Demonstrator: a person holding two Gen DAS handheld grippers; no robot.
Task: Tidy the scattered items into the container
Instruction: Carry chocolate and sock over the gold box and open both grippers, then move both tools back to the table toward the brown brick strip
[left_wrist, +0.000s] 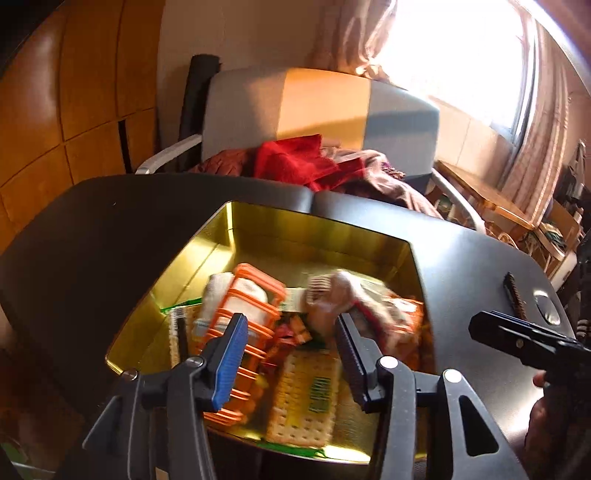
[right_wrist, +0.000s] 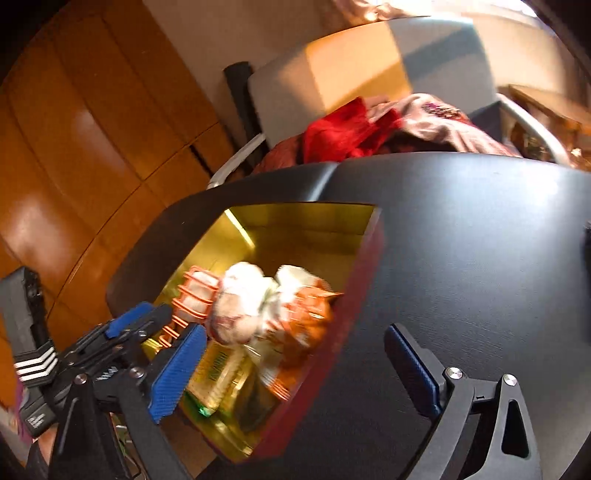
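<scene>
Hovering over the near end of the gold-lined tin (left_wrist: 221, 236), the left hand-held gripper (left_wrist: 291, 350) has its jaws spread, nothing caught between the blue pad and the black one. Off the tin's right side, above bare table (right_wrist: 480, 240), the right hand-held gripper (right_wrist: 295, 369) is splayed wide and empty too; its left finger overlaps the tin's near corner in its own view. No earlier picture here, so how they got there I can't say.

Down in the tin, nearest, a cracker pack (left_wrist: 303, 398) with a green label lies flat. Just left of it sits an orange plastic cage (left_wrist: 240, 332) with something pale inside. Right of that, blurred wrappers: a whitish crumpled packet (left_wrist: 332, 295) on top of an orange snack bag (left_wrist: 402, 325) that leans against the tin's right wall. The blur is too heavy to read any print. The tin's far half shows only bare gold floor and walls.

The tin stands on the left part of the dark table, its dark red outer wall (right_wrist: 354, 314) facing right. Near the table's right edge lies a small dark ridged strip (left_wrist: 515, 295), beside a round metal fitting (left_wrist: 546, 306).

Beyond the far edge, a grey armchair (left_wrist: 240, 110) holds a heap of red and brownish cloth (left_wrist: 295, 162). Wood panelling (left_wrist: 74, 92) fills the left, a bright curtained window (left_wrist: 461, 48) the right.
</scene>
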